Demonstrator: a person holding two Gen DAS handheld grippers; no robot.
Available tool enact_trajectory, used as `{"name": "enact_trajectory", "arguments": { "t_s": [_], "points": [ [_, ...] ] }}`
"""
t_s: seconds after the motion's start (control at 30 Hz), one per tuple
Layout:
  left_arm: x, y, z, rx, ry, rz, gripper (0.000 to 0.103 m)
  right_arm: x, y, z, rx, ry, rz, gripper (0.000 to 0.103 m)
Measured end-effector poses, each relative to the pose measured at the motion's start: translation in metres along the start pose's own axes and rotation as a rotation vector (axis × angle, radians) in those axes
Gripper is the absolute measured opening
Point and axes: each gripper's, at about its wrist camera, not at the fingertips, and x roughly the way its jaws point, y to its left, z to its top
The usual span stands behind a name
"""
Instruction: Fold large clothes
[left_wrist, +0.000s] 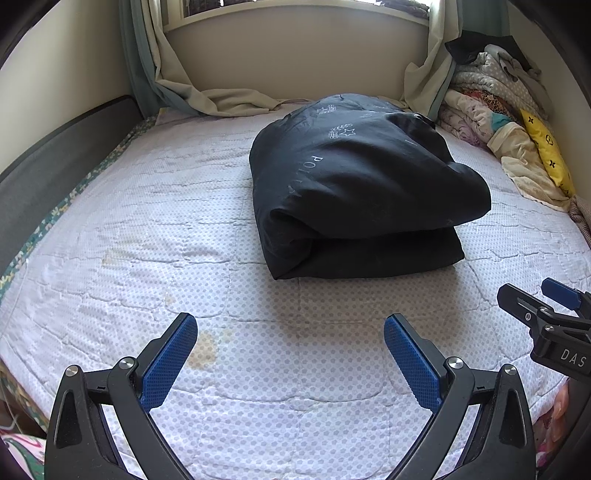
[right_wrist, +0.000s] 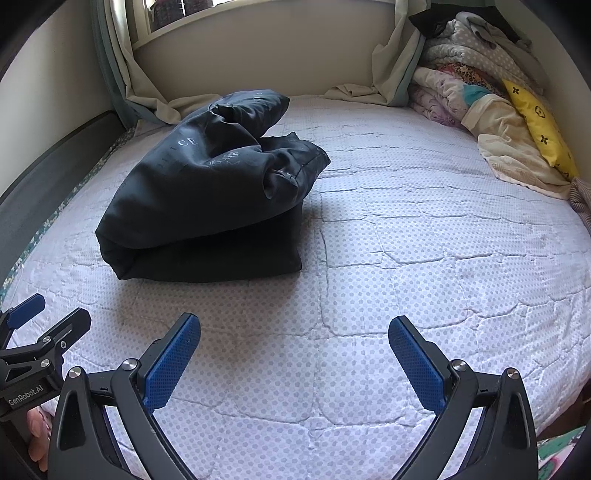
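Two black blue-padded grippers, my left gripper (left_wrist: 290, 325) and right gripper (right_wrist: 294, 326), hung wide apart, gripping nothing, above the white dotted quilt (left_wrist: 147, 236), near one folded black padded garment (left_wrist: 354, 184).

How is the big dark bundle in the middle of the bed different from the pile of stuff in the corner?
The dark bundle is one plain dark blue-black piece with pale print; the corner pile mixes many colours, with a yellow pillow. The bundle is folded in layers; the pile is heaped loosely. The bundle sits alone mid-bed; the pile leans against the wall. Both rest on the white bed cover.
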Motion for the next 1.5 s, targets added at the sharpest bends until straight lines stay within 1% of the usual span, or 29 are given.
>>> {"name": "enact_trajectory", "arguments": {
  "t_s": [0.97,1.17,1.33,1.4,1.5],
  "points": [
    [-0.0006,-0.0008,-0.0017,0.004,-0.005,0.015,0.103,0.0037,-0.0047,-0.0024,0.005,0.012,0.008,0.101],
    [-0.0044,-0.0008,-0.0019,0.002,-0.017,-0.003,0.103,0.0044,-0.0046,-0.0028,0.005,0.014,0.010,0.101],
    [-0.0071,-0.0046,-0.0013,0.023,-0.030,-0.013,0.103,0.0051,-0.0049,-0.0027,0.006,0.016,0.011,0.101],
    [-0.0074,-0.0061,-0.0014,0.029,-0.029,-0.030,0.103,0.0052,-0.0048,-0.0024,0.006,0.016,0.011,0.101],
    [-0.0058,-0.0054,-0.0010,0.020,-0.014,-0.074,0.103,0.0058,-0.0044,-0.0027,0.005,0.017,0.012,0.101]
  ]
}}
